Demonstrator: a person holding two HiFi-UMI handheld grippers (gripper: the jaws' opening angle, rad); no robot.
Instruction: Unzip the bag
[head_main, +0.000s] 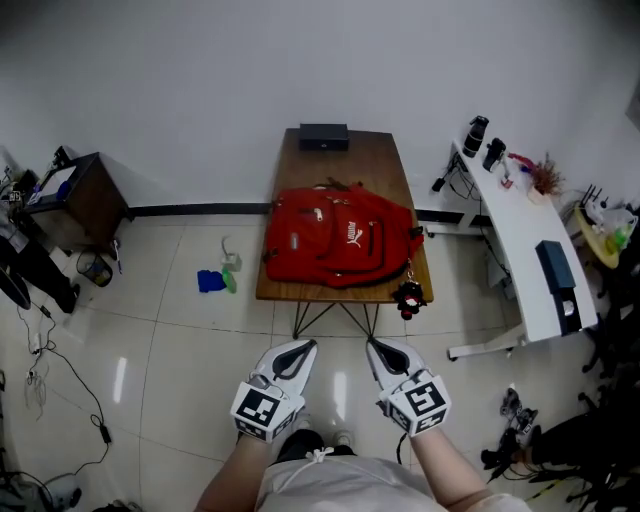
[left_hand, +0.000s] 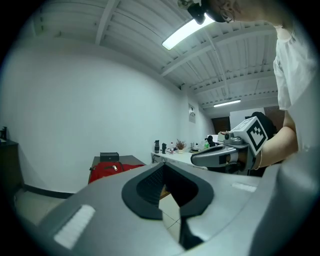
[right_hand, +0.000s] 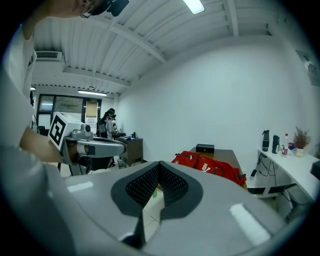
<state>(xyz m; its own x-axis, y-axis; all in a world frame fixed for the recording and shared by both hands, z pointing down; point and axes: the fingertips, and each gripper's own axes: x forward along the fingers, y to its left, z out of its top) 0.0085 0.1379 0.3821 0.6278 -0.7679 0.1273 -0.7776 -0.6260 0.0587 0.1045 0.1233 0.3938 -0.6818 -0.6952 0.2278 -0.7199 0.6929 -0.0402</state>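
Observation:
A red backpack (head_main: 340, 238) lies flat on a brown table (head_main: 345, 150), with a small dark charm (head_main: 408, 297) hanging over the table's near edge. My left gripper (head_main: 303, 346) and right gripper (head_main: 373, 345) hang side by side over the floor, well short of the table and apart from the bag. Both are shut with nothing held. In the left gripper view the jaws (left_hand: 163, 166) meet at the tips, and the backpack (left_hand: 110, 170) shows far off. The right gripper view shows its jaws (right_hand: 159, 164) closed and the backpack (right_hand: 210, 167) ahead to the right.
A black box (head_main: 323, 136) sits at the table's far end. A white desk (head_main: 520, 240) with bottles stands to the right, a dark cabinet (head_main: 80, 200) to the left. A blue item (head_main: 210, 281) and cables (head_main: 60, 370) lie on the tiled floor.

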